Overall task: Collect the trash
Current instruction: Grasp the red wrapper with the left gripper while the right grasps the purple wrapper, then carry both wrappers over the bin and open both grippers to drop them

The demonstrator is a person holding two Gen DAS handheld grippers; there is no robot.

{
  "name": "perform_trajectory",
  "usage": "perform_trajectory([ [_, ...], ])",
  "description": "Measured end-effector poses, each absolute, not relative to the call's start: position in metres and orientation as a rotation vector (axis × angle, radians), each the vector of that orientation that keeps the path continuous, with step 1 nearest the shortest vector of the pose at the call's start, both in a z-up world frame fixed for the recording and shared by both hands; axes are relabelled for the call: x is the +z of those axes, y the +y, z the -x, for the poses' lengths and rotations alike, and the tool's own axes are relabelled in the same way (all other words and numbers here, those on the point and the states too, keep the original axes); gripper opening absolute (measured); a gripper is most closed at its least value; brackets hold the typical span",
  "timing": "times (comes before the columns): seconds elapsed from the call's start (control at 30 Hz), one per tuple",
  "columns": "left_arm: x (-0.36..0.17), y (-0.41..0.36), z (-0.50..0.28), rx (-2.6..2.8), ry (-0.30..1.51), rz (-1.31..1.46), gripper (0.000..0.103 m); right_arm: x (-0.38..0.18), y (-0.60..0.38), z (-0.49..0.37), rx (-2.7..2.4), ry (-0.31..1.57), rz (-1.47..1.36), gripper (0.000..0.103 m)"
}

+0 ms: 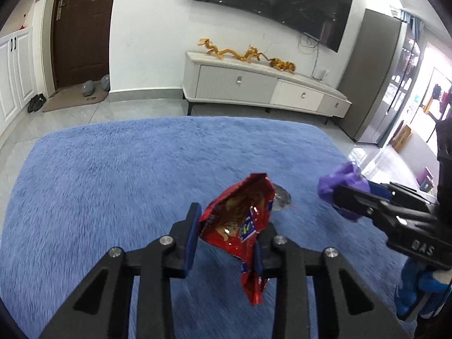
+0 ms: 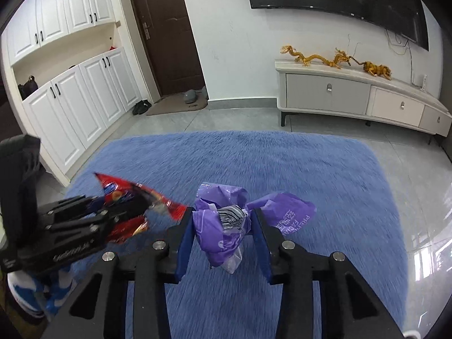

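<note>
A shaggy, matt blue rug (image 1: 113,169) is seen under a glossy, crinkled red foil wrapper (image 1: 240,220) and a creased purple plastic bag (image 2: 226,226). The floor tiles (image 2: 409,197), at three o'clock of the rug, are polished and reflective. The black gripper fingers (image 1: 195,226) are shown as matt plastic with bright metal bolts.

The left tongs (image 1: 226,226) hold a snack wrapper (image 1: 240,223) above the rug (image 1: 113,169), and the right tongs (image 2: 223,226) hold a crumpled bag (image 2: 226,226) just to their right, apart. Beyond the rug's far edge a cabinet (image 1: 254,84) stands against the wall, figurines (image 1: 245,53) on top and a television (image 1: 268,2) above. A door (image 2: 166,34) lies to the left, cupboards (image 2: 70,104) farther left.
</note>
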State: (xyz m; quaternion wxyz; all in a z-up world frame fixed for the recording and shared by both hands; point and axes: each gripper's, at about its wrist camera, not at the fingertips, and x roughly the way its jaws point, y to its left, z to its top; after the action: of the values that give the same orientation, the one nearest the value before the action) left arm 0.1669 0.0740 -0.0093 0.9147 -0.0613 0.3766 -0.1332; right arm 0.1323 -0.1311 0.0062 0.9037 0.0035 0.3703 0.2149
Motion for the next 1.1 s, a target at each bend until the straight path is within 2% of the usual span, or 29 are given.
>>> perform_trajectory([
  [0.37, 0.051, 0.059, -0.057, -0.335, 0.696, 0.108, 0.028, 0.067, -0.178, 0.008, 0.405, 0.649, -0.048, 0.037],
  [0.6, 0.088, 0.028, -0.013, -0.384, 0.641, 0.094, 0.028, 0.092, -0.227, 0.074, 0.298, 0.565, -0.095, 0.037],
  [0.87, 0.109, -0.040, 0.008, -0.482, 0.628, 0.065, 0.028, 0.109, -0.312, 0.128, 0.081, 0.477, -0.184, 0.037],
  [1.1, 0.113, -0.128, 0.011, -0.596, 0.653, 0.020, 0.029, 0.094, -0.379, 0.149, -0.090, 0.463, -0.250, 0.037],
])
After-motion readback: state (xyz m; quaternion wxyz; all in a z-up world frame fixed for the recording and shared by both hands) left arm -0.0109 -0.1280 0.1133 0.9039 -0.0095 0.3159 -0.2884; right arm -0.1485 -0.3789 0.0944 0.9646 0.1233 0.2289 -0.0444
